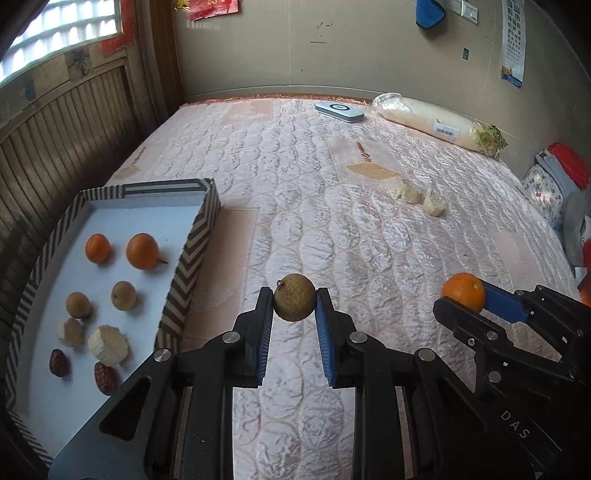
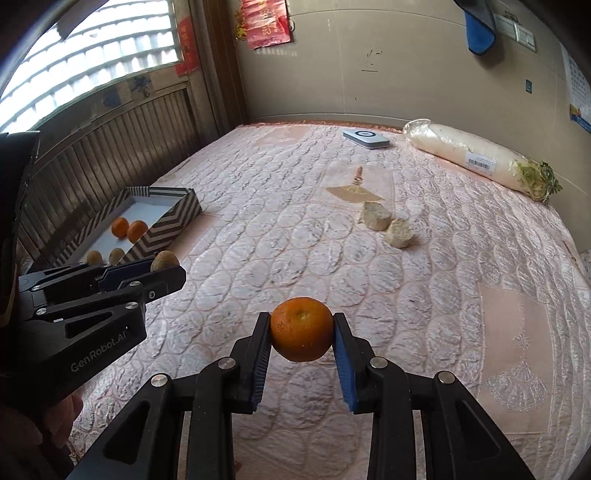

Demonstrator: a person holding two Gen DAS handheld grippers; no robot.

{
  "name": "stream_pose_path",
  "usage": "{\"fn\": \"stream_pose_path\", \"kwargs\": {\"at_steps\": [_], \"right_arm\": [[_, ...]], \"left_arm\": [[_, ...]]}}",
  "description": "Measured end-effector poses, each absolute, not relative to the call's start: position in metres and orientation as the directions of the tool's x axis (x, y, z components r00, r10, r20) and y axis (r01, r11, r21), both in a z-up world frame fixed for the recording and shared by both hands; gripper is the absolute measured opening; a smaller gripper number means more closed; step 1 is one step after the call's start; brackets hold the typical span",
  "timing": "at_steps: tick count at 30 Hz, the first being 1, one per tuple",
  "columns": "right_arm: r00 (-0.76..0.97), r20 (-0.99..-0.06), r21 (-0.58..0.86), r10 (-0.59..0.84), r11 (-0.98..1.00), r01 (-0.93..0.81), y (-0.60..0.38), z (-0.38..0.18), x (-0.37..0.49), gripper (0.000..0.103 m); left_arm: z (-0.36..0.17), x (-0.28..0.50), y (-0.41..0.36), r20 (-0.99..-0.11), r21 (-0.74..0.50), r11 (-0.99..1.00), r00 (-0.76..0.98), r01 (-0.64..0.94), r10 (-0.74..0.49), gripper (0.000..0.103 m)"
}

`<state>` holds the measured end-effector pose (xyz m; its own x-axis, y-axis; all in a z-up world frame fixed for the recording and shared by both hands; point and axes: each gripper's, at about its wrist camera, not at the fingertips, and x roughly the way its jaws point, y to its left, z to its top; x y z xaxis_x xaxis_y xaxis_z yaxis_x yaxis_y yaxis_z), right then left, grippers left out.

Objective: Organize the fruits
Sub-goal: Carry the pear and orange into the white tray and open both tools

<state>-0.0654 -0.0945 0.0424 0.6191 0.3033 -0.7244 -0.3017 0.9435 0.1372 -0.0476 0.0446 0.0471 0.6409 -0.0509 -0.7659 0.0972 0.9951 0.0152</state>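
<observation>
The left gripper (image 1: 294, 302) pinches a round brown longan (image 1: 294, 297). The right gripper (image 2: 302, 330) pinches a round orange tangerine (image 2: 301, 329) — in the right wrist view, the striped cardboard tray (image 2: 168, 221) is partly hidden behind the left gripper.

Left tool (image 1: 294, 301) clamped on a brown, rough-skinned round fruit (image 1: 294, 302) held above the pink quilted bed (image 1: 295, 177). At right, the right tool (image 1: 466, 299) grips an orange (image 1: 463, 292) between its pads. At left, a striped-walled tray (image 1: 192, 247) rests on the bed and contains two oranges (image 1: 142, 250), two small brown fruits (image 1: 124, 294), two pale cut pieces (image 1: 109, 345) and two dark red dates (image 1: 106, 376). Farther back on the bed lie two pale chunks (image 1: 421, 197), a wrapped white radish (image 1: 436, 123) with green top, and a flat grey device (image 1: 339, 111). A blue cloth (image 1: 430, 13) hangs on the wall.
</observation>
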Motion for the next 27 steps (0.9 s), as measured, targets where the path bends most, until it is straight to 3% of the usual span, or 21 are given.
{"fn": "stream_pose_path", "kwargs": {"at_steps": [27], "right_arm": [[0.555,-0.716,0.068,0.424,0.833,-0.549,0.042,0.062,-0.091,0.031]], "left_arm": [[0.066,-0.09,0.174,-0.723,0.033,0.989,0.68,-0.146,0.124,0.022]]}}
